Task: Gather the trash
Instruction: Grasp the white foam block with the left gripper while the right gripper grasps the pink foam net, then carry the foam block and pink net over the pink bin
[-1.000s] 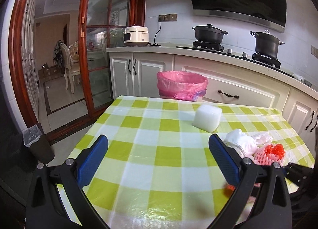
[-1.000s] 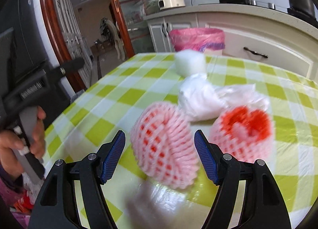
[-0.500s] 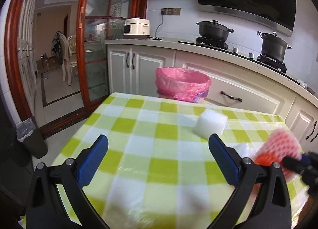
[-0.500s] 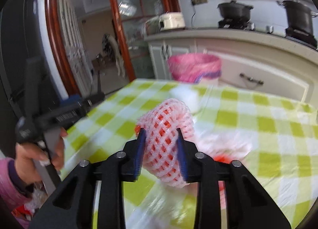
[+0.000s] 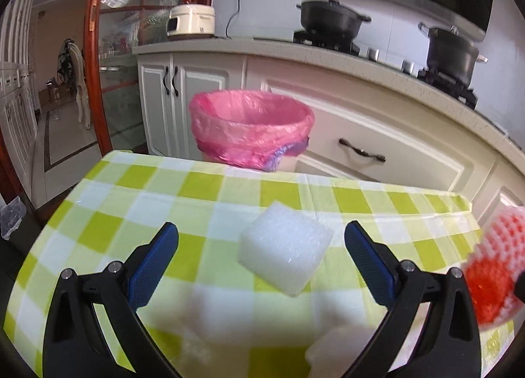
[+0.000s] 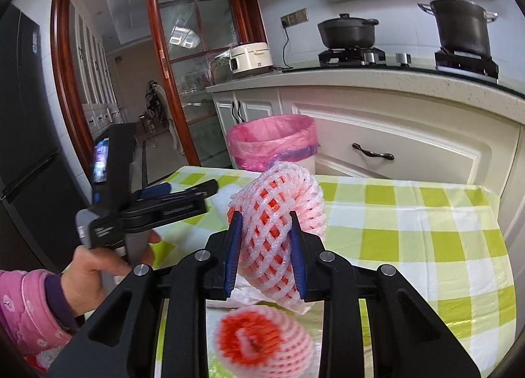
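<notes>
Right tool (image 6: 264,247) gripping foam net (image 6: 279,214) clear above table edge (image 6: 410,183), left tool (image 5: 261,253) open, straddling foam block (image 5: 283,256)

Checked table (image 5: 203,188), white foam block (image 5: 284,255), foam net (image 6: 262,343)

Bright, even daylight throughout. Glare on the glass door (image 6: 193,37). Strong fisheye bending, black vignette at corners. Soft blur along the near tablecloth (image 5: 203,309) and on the lower foam net (image 6: 262,342); soft, faint shadows.
</notes>
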`<state>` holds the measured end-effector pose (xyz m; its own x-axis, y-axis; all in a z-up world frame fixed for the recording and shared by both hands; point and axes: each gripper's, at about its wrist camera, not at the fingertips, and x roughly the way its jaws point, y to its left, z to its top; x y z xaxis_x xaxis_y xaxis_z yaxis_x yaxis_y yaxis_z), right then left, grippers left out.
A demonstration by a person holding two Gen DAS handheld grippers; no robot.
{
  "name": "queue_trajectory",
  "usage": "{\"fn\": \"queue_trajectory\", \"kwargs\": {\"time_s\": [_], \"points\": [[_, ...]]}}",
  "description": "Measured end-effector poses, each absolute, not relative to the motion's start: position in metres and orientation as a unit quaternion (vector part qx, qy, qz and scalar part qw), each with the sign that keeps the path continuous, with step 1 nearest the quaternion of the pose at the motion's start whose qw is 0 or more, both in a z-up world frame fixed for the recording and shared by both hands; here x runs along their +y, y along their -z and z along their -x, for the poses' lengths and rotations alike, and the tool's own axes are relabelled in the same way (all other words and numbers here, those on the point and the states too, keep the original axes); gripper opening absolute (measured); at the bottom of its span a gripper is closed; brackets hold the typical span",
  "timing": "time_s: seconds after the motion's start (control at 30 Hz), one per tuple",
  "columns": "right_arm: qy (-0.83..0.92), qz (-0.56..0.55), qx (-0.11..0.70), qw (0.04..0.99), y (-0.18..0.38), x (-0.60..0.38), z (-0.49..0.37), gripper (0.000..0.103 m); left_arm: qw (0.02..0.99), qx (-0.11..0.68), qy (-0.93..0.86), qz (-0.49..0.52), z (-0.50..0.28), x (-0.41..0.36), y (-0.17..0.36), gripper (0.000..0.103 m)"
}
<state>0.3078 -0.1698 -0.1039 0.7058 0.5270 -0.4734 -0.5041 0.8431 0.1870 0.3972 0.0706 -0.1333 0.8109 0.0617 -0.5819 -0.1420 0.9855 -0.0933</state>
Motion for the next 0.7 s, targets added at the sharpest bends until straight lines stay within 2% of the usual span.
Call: {"fn": "queue_trajectory", "kwargs": {"time_s": [0.37, 0.4, 0.43, 0.47, 0.7], "points": [[-0.282, -0.05, 0.28, 0.916, 0.125, -0.191, -0.342, 0.028, 0.936, 0.346, -0.055, 0.038, -0.444, 0.05, 0.173, 0.097], [-0.282, -0.051, 0.281, 0.916, 0.127, -0.192, -0.343, 0.028, 0.933, 0.353, -0.055, 0.038, -0.447, 0.05, 0.176, 0.095], [-0.281, -0.051, 0.282, 0.916, 0.129, -0.192, -0.345, 0.028, 0.934, 0.352, -0.052, 0.041, -0.446, 0.05, 0.176, 0.08], [-0.28, -0.052, 0.283, 0.916, 0.131, -0.193, -0.346, 0.028, 0.935, 0.349, -0.048, 0.046, -0.446, 0.052, 0.175, 0.077], [-0.278, -0.058, 0.283, 0.916, 0.131, -0.19, -0.346, 0.028, 0.95, 0.308, -0.034, 0.046, -0.428, 0.053, 0.158, 0.075]]}}
